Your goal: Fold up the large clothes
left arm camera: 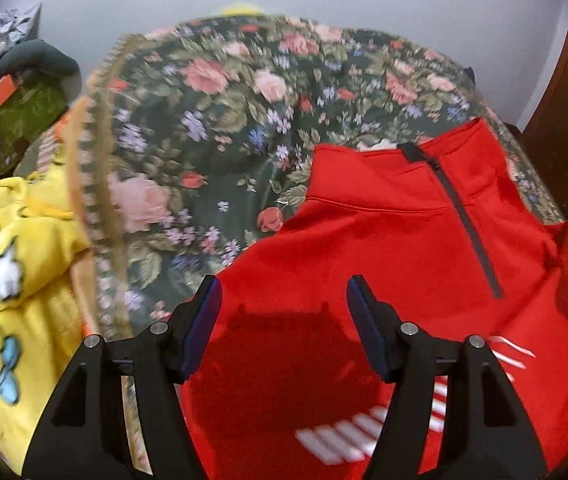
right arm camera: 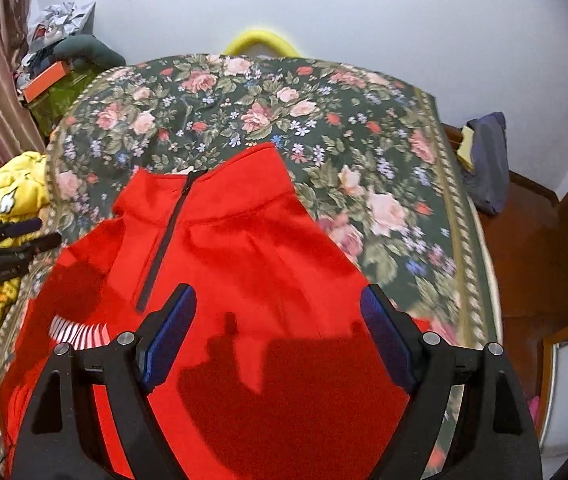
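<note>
The red zip-neck pullover (right arm camera: 243, 248) lay front-up, collar far, on the floral bedspread (right arm camera: 384, 140). Left gripper (left arm camera: 279, 320) and right gripper (right arm camera: 277, 332) hung spread above it, pinching nothing. Folding appeared pending; next move likely calls for gripping edges.

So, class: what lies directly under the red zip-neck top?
The red zip-neck top lies spread on a floral bedcover, which shows around its collar and sides. Whatever sits beneath the top's middle is covered, so it cannot be seen.
</note>
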Demonstrator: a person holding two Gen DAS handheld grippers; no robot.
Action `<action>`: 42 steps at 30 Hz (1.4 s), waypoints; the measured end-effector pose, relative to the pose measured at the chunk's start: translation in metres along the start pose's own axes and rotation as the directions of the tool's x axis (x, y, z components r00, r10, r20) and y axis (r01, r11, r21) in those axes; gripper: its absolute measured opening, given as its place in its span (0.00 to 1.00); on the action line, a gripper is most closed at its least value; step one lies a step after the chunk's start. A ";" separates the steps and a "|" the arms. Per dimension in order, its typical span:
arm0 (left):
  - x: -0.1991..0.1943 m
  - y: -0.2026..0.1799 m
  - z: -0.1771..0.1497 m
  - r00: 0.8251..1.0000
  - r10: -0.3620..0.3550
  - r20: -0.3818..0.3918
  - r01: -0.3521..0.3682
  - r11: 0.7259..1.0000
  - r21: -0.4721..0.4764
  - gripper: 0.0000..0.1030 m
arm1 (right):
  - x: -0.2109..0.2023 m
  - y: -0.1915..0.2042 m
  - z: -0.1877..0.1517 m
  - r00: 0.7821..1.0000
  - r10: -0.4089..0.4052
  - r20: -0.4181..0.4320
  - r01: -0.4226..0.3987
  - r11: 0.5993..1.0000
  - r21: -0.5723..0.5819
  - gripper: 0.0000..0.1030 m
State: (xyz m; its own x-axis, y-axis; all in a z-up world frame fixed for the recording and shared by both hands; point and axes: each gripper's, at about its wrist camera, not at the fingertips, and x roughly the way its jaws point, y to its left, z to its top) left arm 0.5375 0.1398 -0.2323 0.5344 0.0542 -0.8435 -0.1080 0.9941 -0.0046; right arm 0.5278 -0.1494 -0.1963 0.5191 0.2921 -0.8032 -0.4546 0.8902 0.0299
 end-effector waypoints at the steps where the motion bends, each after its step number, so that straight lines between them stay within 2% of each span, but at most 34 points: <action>1: 0.008 0.000 0.001 1.000 -0.004 -0.007 0.004 1.000 -0.006 0.62 | 0.011 0.000 0.006 1.000 -0.001 -0.015 0.001 1.000 -0.008 0.79; 4: 0.038 0.000 0.004 0.999 -0.019 -0.032 0.019 1.000 -0.017 0.62 | 0.032 -0.004 0.015 1.000 0.001 -0.028 -0.002 1.000 -0.018 0.79; 11: 0.076 -0.004 0.013 1.000 0.007 -0.025 -0.007 1.000 0.011 0.62 | 0.078 -0.020 0.031 0.996 0.004 -0.092 -0.003 1.000 0.010 0.77; 13: 0.087 -0.002 0.014 0.999 -0.002 -0.037 0.002 1.000 -0.006 0.59 | 0.086 -0.022 0.030 0.994 0.017 -0.107 -0.016 1.000 0.015 0.70; 15: 0.092 -0.001 0.015 0.999 -0.026 -0.037 0.025 0.999 -0.024 0.45 | 0.092 -0.022 0.027 0.989 0.075 -0.125 -0.072 0.997 0.030 0.59; 16: 0.094 -0.001 0.015 0.998 -0.046 -0.037 0.044 0.998 -0.036 0.40 | 0.093 -0.023 0.026 0.987 0.106 -0.122 -0.102 0.994 0.038 0.49; 18: 0.095 -0.001 0.015 0.995 -0.095 -0.035 0.092 0.994 -0.066 0.13 | 0.091 -0.022 0.025 0.983 0.139 -0.116 -0.135 0.990 0.042 0.39; 19: 0.096 -0.003 0.015 0.995 -0.095 -0.036 0.092 0.993 -0.077 0.09 | 0.091 -0.021 0.024 0.980 0.160 -0.119 -0.156 0.987 0.045 0.30; 20: 0.096 -0.004 0.015 0.994 -0.098 -0.045 0.094 0.992 -0.082 0.01 | 0.090 -0.019 0.023 0.978 0.168 -0.125 -0.164 0.986 0.041 0.20; 22: 0.093 -0.011 0.015 0.996 -0.080 -0.049 0.077 0.995 -0.067 0.00 | 0.085 -0.013 0.022 0.979 0.161 -0.126 -0.160 0.987 0.022 0.09; 25: 0.080 -0.024 0.014 0.998 -0.054 -0.032 0.053 0.999 -0.012 0.00 | 0.073 -0.006 0.019 0.983 0.151 -0.105 -0.153 0.988 -0.011 0.06; 28: 0.054 -0.028 0.013 0.999 -0.044 -0.010 0.044 0.999 0.010 0.00 | 0.050 -0.004 0.017 0.985 0.163 -0.059 -0.165 0.986 -0.026 0.05; 35: -0.023 -0.023 0.004 0.997 -0.050 0.055 0.047 0.997 0.054 0.00 | -0.007 0.009 0.007 0.974 0.226 0.005 -0.225 0.971 -0.081 0.03; 38: -0.050 -0.018 -0.006 0.994 -0.087 0.068 0.084 0.995 0.046 0.00 | -0.028 0.023 -0.006 0.964 0.265 0.013 -0.262 0.959 -0.103 0.02; 42: -0.068 -0.022 -0.017 0.991 -0.118 0.068 0.115 0.992 0.058 0.00 | -0.047 0.034 -0.026 0.974 0.227 0.024 -0.221 0.963 -0.156 0.02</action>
State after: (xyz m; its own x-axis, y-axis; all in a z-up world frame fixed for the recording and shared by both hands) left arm 0.4894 0.1126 -0.1844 0.5990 -0.0576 -0.7987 0.0027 0.9975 -0.0700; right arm 0.4691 -0.1415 -0.1728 0.4193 0.4948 -0.7611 -0.6655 0.7378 0.1131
